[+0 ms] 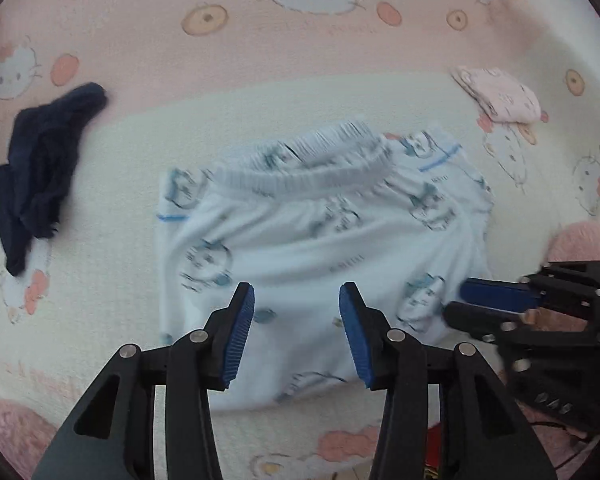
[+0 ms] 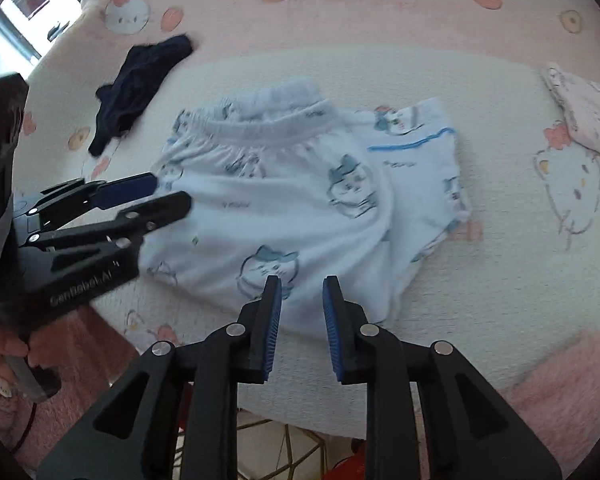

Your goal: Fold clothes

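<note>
Shorts (image 1: 312, 240) in pale blue with a cartoon print lie spread on the blanket (image 1: 120, 152), waistband at the far side. Left gripper (image 1: 297, 294) and right gripper (image 2: 300, 282) hover over the near hem, fingers parted, gripping nothing.

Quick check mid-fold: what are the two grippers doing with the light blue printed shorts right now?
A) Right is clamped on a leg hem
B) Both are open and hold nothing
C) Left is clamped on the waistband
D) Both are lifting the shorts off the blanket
B: the left gripper and the right gripper both show a clear gap between their pads, and the shorts lie flat on the blanket.
</note>
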{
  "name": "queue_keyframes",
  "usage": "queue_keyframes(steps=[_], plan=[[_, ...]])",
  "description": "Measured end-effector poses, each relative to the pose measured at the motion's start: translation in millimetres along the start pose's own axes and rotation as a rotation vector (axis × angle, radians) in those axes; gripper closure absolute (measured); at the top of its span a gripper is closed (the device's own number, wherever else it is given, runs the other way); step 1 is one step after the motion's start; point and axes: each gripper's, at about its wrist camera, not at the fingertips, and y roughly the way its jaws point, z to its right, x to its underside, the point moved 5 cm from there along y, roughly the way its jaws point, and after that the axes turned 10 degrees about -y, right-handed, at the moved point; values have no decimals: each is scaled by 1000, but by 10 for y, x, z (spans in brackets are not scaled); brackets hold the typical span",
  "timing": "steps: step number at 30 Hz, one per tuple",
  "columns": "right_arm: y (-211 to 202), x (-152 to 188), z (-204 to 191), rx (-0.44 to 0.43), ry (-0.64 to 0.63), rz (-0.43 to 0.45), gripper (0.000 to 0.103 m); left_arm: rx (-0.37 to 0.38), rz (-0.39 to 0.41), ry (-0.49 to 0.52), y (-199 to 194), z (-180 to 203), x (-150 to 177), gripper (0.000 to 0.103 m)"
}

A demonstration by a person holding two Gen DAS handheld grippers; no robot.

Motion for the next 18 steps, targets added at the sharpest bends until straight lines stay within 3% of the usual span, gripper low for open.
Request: queue_keyframes(steps=[4,5,6,9,11,12,13,15,17,18], plan=[[127,142,-19,132,-132,-84,86,-80,-42,97,174,50,256,56],[115,163,31,144,-112,-88,91,-109,-44,97,147,-12,271,55],[104,183,81,157,-93,-92,103,-135,-46,94,122,-87,290,54],[60,217,183,152,-32,-92,103,-163,-58,28,65,-393,356,48],[45,226,200,275,-44,-107,102,-173,-45,-21,-5,-482,351,51],[35,229,208,336,-48,-114,93,-159,-35,-43,-44,-500,346,51],[18,230,237,351,-28,-108,93,-145,-24,-64,-84,-518,342,51],[-45,176,200,160,53,-19,93,-68,-12,-99,-142,-458,335,51],[-70,114,105,85,65,45,93,-49,-9,-64,-69,-236,344,51],[-3,111,29,63,46,32,93,-65,-30,-27,5,-157,376,51]])
